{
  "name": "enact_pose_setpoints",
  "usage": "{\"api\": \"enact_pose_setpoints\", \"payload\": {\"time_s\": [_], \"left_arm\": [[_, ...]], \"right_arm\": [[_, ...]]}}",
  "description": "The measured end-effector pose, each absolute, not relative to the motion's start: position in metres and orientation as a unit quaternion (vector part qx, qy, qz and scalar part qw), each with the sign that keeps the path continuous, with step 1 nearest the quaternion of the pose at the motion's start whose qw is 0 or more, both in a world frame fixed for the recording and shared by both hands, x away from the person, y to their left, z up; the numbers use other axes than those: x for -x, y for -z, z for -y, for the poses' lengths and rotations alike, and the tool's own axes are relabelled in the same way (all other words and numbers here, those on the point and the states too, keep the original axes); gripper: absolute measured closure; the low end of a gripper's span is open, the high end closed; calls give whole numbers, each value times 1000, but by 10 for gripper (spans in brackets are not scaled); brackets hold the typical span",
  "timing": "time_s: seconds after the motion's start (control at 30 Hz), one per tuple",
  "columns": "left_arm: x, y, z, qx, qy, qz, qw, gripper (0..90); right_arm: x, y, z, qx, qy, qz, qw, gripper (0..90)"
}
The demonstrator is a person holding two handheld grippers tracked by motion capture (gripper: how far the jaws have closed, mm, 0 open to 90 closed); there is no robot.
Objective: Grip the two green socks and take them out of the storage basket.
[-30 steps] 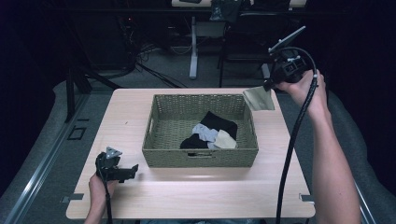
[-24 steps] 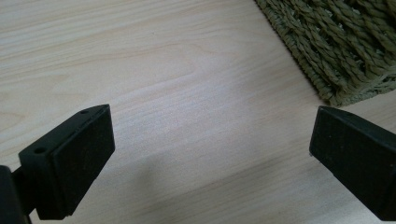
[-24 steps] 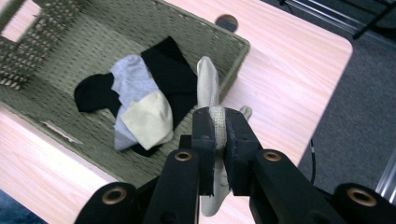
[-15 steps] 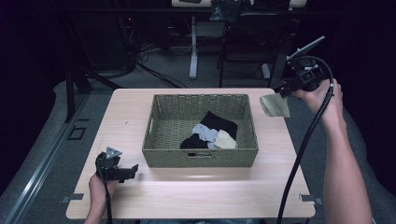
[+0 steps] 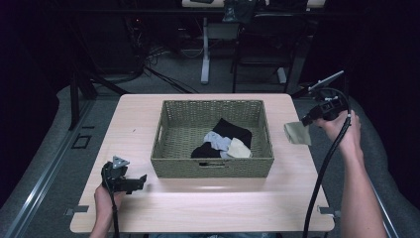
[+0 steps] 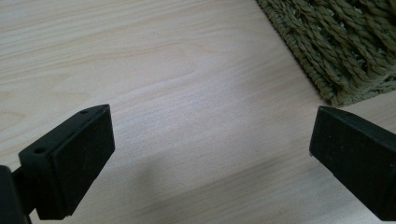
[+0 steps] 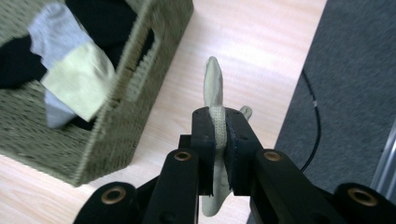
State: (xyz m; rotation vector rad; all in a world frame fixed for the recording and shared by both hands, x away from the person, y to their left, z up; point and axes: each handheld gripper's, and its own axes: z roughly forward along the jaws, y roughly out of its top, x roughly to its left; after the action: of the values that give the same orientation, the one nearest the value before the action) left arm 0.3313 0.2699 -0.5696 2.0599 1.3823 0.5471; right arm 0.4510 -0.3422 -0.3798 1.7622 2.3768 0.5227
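Beyond the desk's (image 5: pixel 148 208) right edge, the right gripper (image 5: pixel 306 120) pinches a beige sock (image 5: pixel 297 133) between its fingers, held clear of the woven basket (image 5: pixel 213 166); near the front-left corner, the left gripper (image 5: pixel 139 181) rests with fingers spread
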Motion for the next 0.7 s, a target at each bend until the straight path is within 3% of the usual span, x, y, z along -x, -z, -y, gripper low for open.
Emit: {"api": "enact_pose_setpoints", "payload": {"time_s": [0.6,0.7], "left_arm": [[-331,570,-270,-773,-206,-521,298,2],[-331,570,-270,-773,-206,-520,298,2]], "right_arm": [[-466,491,335,-613,-139,-778,0,828],[-469,500,335,-604,-129,-786,-16,759]]}}
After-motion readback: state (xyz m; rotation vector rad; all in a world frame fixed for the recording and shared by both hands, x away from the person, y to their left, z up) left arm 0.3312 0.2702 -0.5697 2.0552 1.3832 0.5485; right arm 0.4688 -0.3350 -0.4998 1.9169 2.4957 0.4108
